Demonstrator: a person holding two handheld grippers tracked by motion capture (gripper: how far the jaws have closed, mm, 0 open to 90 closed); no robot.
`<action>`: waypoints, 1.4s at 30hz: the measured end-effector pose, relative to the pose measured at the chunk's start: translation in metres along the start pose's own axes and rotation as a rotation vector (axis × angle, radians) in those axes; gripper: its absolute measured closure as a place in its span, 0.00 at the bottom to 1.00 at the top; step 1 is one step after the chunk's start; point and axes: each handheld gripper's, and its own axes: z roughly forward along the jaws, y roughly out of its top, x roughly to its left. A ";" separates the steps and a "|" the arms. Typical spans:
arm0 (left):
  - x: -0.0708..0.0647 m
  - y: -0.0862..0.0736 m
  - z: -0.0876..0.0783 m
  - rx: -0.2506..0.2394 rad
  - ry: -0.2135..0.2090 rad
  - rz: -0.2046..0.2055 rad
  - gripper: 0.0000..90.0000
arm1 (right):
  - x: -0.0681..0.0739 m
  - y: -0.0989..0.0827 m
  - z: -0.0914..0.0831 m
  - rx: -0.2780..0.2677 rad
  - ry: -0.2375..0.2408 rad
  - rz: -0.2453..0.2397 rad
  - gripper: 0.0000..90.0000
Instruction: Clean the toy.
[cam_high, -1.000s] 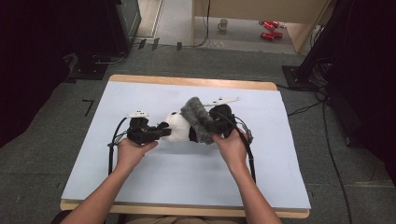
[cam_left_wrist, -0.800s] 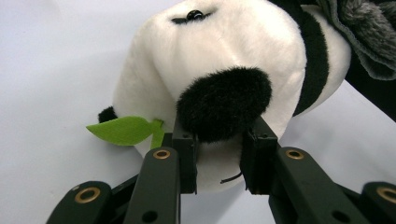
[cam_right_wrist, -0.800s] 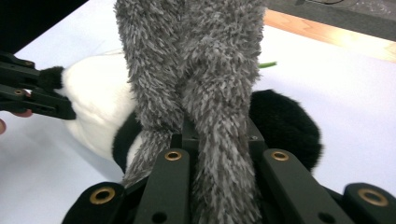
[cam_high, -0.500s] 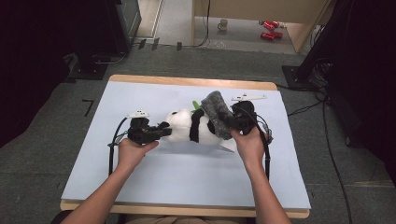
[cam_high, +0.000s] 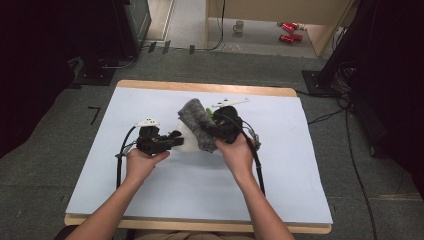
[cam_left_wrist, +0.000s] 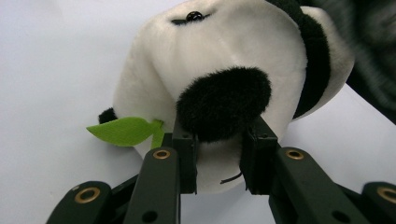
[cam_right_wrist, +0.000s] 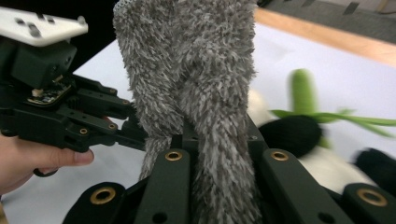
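A person sits at a table covered with a pale sheet and holds a gripper in each hand. Near the middle of the sheet lies a plush panda, white with black patches.

The left gripper lies at about nine o'clock from the panda and points toward three o'clock. In the left gripper view its jaws are narrow and pinch a black furry patch of the panda between them. A green felt leaf sticks out of the toy at about nine o'clock from that patch, and a small black bead eye is at twelve o'clock.

The right gripper is at about three o'clock from the toy. Its jaws are closed tight on a grey fuzzy cloth, which drapes over the panda in the high view. In the right gripper view the cloth stands up from between the jaws, and a green stalk and a black patch of the toy are blurred at three o'clock.

I can read no brand, label or writing on the toy, the cloth or the grippers. On the floor beyond the table, at about one o'clock, lie red cans; their print is too small to read. A mug stands near them.
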 end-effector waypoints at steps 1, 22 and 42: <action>-0.001 0.000 0.000 -0.002 0.005 0.010 0.79 | 0.003 0.000 0.005 0.009 0.006 0.007 0.88; 0.002 0.000 -0.001 0.013 0.011 0.031 0.79 | -0.034 -0.032 -0.019 0.018 -0.091 0.032 0.88; 0.003 -0.001 -0.003 0.013 0.003 0.030 0.79 | -0.059 -0.042 -0.078 -0.089 -0.141 0.079 0.88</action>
